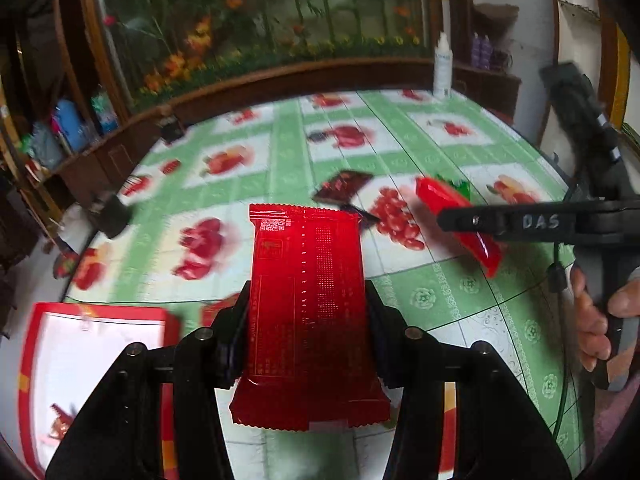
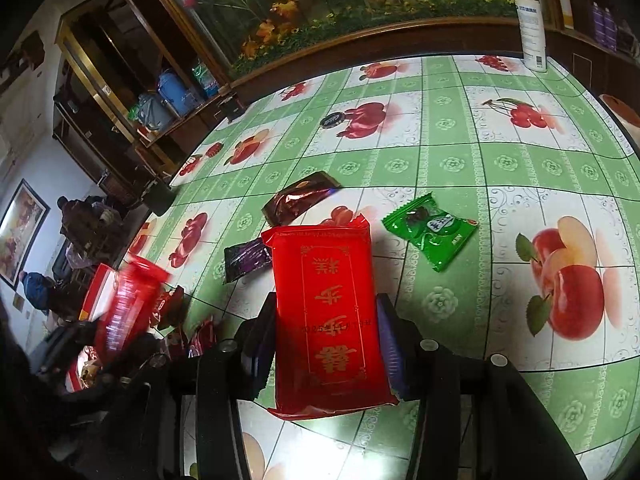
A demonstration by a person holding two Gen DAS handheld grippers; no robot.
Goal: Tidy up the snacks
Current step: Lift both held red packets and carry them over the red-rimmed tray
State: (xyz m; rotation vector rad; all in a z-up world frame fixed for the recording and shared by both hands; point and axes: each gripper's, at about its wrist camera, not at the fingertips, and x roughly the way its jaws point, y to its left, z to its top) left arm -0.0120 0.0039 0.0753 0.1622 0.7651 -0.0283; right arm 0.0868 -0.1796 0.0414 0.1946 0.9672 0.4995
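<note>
My left gripper (image 1: pixel 306 312) is shut on a dark red snack packet (image 1: pixel 308 312), printed back side up, held above the table near a red box (image 1: pixel 96 380) at lower left. My right gripper (image 2: pixel 326 328) is shut on a bright red packet with gold characters (image 2: pixel 326 320); it also shows in the left wrist view (image 1: pixel 460 220), at the right. On the fruit-print tablecloth (image 2: pixel 440 152) lie a brown packet (image 2: pixel 300 200), a dark purple packet (image 2: pixel 244 258) and a green packet (image 2: pixel 432 230). The left gripper with its packet appears blurred in the right wrist view (image 2: pixel 128 304).
A white spray bottle (image 2: pixel 530 20) stands at the table's far edge. A small black round lid (image 2: pixel 332 120) lies mid-table. A flower-painted wooden panel backs the table; shelves with bottles stand at left. More wrapped snacks (image 2: pixel 176 320) lie by the red box (image 2: pixel 96 292).
</note>
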